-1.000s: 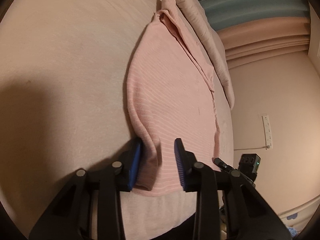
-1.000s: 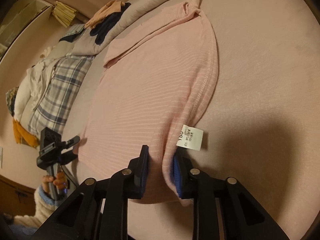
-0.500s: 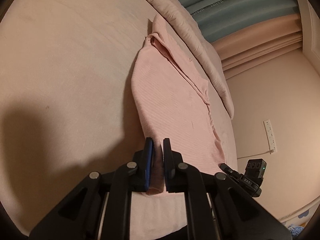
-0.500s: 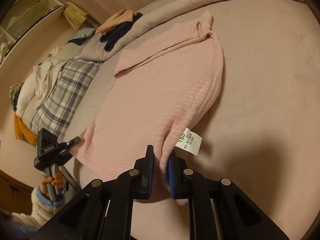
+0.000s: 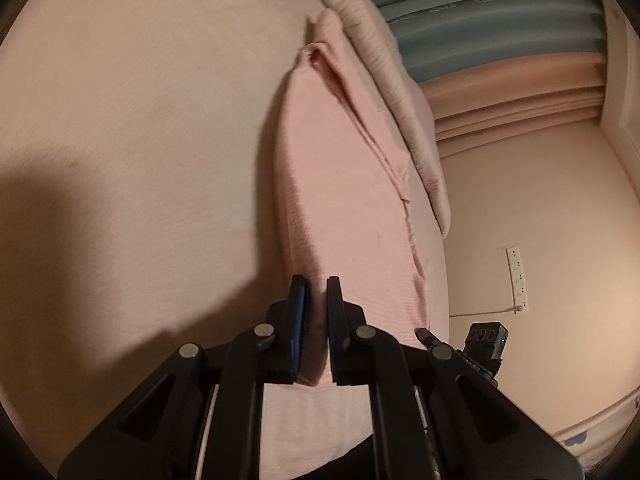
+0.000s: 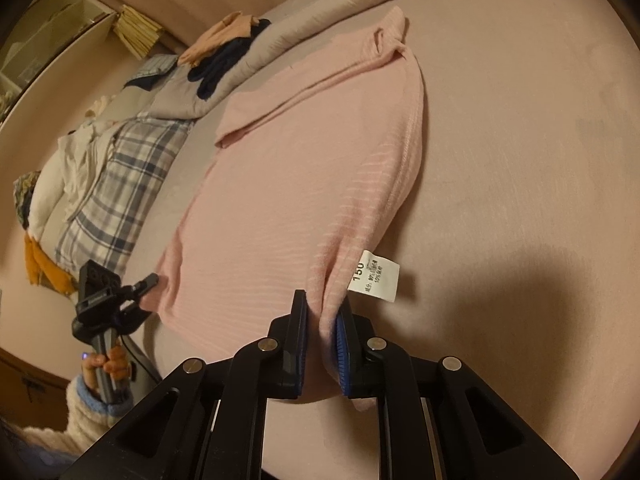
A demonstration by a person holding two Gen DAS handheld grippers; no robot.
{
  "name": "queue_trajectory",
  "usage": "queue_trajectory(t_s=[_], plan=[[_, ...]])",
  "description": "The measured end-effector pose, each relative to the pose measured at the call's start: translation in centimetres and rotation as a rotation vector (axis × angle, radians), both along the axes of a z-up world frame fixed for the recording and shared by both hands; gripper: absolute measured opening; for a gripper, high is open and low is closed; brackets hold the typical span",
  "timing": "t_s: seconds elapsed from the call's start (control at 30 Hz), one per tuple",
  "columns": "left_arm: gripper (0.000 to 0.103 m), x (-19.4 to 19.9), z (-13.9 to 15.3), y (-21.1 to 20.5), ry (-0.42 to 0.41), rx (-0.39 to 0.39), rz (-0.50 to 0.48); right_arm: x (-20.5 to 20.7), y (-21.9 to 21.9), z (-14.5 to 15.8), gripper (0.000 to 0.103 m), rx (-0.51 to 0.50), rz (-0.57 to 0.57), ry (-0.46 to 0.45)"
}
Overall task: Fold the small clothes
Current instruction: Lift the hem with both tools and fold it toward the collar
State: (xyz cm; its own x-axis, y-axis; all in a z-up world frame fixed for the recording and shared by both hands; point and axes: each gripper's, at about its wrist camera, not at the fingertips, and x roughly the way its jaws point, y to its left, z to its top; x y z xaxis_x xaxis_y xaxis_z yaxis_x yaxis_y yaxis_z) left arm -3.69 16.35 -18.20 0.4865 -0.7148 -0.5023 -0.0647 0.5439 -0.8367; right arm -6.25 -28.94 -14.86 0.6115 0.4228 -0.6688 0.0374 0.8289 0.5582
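A pink ribbed garment [image 5: 344,184] lies spread on the bed, with its collar end far from me and a sleeve folded across it. My left gripper [image 5: 315,292] is shut on the near hem at one corner, a fold of pink cloth pinched between the blue pads. In the right wrist view the same pink garment [image 6: 304,168] stretches away, and my right gripper [image 6: 323,308] is shut on its other near corner. A white size label [image 6: 374,276] hangs from the seam just right of those fingers. The left gripper [image 6: 150,280] also shows at the garment's left corner.
The bed sheet [image 5: 132,152] spreads wide on the left. A rolled beige duvet [image 5: 392,80] borders the garment's far side. A plaid pillow [image 6: 120,192], dark and peach clothes [image 6: 228,52] and an orange cloth [image 6: 40,264] lie at the bed's left. A wall socket strip [image 5: 518,276] is on the right.
Both grippers closed on the garment's near hem corners; the left jaws went from wide apart to pinched. The hem has lifted slightly and the cloth has drawn taut.
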Motion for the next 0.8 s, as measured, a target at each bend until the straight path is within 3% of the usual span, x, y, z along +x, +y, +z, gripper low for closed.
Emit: queue_trajectory(t_s=[0.1, 0.3, 0.4, 0.57, 0.67, 0.7, 0.73, 0.8], plan=[[0.008, -0.3, -0.5, 0.6, 0.019, -0.001, 0.011, 0.2, -0.3, -0.4, 0.015, 0.005, 0.003, 0.023], [0.024, -0.4, -1.0, 0.9, 0.038, -0.014, -0.003, 0.4, -1.7, -1.5, 0.015, 0.100, -0.028, 0.069], [0.029, -0.2, -1.0, 0.8, 0.036, -0.020, -0.012, 0.3, -2.5, -2.0, 0.026, 0.151, -0.045, 0.089], [0.028, 0.1, -1.0, 0.1, 0.035, 0.001, -0.032, 0.4, -2.8, -2.8, 0.027, 0.229, -0.018, 0.088], [0.023, 0.3, -0.7, -0.4, 0.028, 0.014, -0.036, 0.6, -1.9, -2.4, 0.027, 0.201, 0.000, 0.060], [0.015, 0.2, -0.6, -0.5, 0.021, 0.014, -0.037, 0.6, -1.8, -2.2, 0.025, 0.192, 0.000, 0.048], [0.008, 0.1, -0.4, -0.7, 0.011, 0.008, -0.038, 0.5, -1.7, -2.1, 0.014, 0.187, -0.001, 0.038], [0.008, -0.4, 0.3, -0.6, -0.025, -0.026, -0.022, 0.2, -1.6, -1.6, 0.013, 0.166, -0.001, 0.009]])
